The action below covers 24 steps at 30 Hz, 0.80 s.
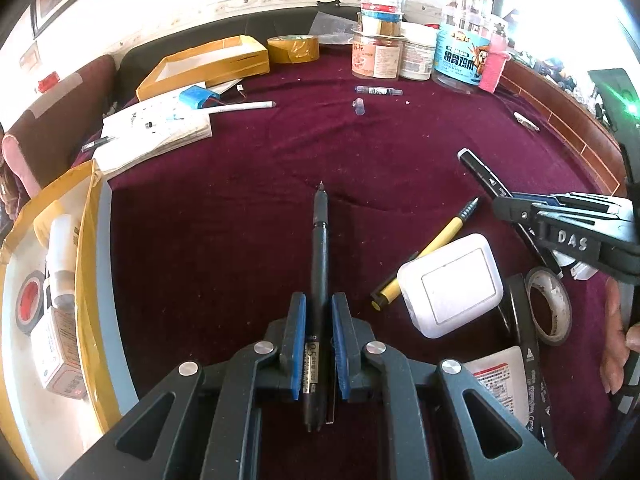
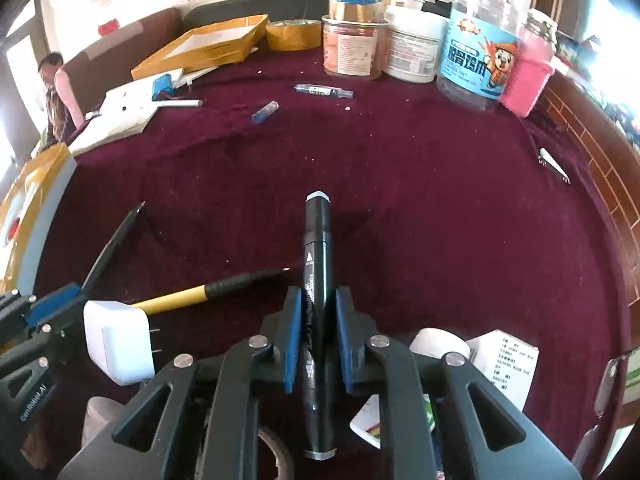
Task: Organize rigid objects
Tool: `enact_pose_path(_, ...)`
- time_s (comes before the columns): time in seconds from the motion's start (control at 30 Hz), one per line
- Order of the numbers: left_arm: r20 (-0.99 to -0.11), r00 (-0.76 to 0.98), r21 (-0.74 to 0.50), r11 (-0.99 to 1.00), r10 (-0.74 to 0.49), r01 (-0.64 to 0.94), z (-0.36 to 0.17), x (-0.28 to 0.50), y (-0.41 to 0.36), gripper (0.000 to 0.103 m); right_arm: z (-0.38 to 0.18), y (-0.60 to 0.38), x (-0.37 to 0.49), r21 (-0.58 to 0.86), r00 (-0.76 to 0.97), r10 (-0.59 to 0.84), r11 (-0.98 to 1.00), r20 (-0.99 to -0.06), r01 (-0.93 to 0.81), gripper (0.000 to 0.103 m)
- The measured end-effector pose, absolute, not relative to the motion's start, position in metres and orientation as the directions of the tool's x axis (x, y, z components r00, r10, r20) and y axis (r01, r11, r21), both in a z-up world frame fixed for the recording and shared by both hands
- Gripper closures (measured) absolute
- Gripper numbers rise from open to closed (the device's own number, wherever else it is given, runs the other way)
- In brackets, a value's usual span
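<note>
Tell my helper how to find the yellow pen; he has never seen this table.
On the dark red tablecloth, find the white plug adapter near the front edge. The yellow pen lies slanted, partly hidden behind it. It is the only yellow-barrelled pen; both others nearby are black and held in grippers.

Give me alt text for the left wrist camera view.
The left gripper clamps a slim black pen pointing forward over a maroon tablecloth. A white charger and yellow pen lie to its right; the right gripper holds a black marker.

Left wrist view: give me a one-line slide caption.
Left gripper shut on a black gel pen above the maroon tablecloth, yellow pen and white charger alongside.
</note>
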<state>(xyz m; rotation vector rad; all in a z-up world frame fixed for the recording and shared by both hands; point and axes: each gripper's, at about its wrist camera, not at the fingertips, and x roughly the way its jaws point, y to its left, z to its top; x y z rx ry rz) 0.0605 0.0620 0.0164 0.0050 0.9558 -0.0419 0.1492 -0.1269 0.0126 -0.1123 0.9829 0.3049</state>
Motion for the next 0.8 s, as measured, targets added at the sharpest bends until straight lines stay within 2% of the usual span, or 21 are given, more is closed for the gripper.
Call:
enact_pose_path(0.1, -0.806, 0.59, -0.038, 0.999, -0.043, 0.021, 0.016, 0.059, 0.066, 0.093, 0.024, -0.134, 0.142, 0.105, 0.553, 0.26, 0.95, -0.792, -0.295, 0.088)
enact_pose_path(0.4, -0.756, 0.647, -0.116, 0.993, -0.093, 0.007, 0.026, 0.056, 0.072, 0.093, 0.043, -0.135, 0.128, 0.224, 0.601, 0.39, 0.916, -0.698, -0.334, 0.087)
enact_pose_path(0.6, -0.721, 0.691, -0.098, 0.995, -0.062, -0.012, 0.032, 0.051, 0.073, 0.093, 0.054, -0.123, 0.113, 0.256, 0.608, 0.467, 0.878, -0.642, -0.404, 0.087)
enact_pose_path(0.8, -0.709, 0.704, -0.074, 0.997, -0.04, -0.019, 0.033, 0.05, 0.072, 0.093, 0.052, -0.108, 0.103, 0.256, 0.577, 0.511, 0.846, -0.637, -0.468, 0.087)
